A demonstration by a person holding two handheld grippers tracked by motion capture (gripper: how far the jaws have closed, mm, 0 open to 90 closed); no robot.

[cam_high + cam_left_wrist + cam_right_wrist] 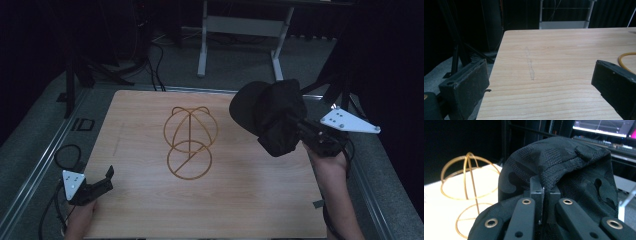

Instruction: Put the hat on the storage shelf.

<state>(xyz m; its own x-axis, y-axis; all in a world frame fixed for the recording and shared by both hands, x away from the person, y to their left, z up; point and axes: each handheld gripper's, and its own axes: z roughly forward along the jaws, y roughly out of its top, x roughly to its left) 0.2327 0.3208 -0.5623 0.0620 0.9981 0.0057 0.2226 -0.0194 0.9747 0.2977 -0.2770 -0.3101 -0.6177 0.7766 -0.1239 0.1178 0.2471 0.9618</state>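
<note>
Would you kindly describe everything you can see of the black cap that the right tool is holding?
The black cap is a soft fabric cap with a faint tone-on-tone camouflage weave and a curved brim pointing toward the table's middle. Its crown is crumpled and folded. It hangs lifted over the table's right edge, to the right of the gold wire stand and apart from it. The right tool is closed on a fold of its cloth; nothing else appears to touch it.

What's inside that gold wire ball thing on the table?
Nothing shows inside the gold wire stand; bare wooden table is visible through its hoops. The black cap is off to the side in the right gripper, not on it.
</note>
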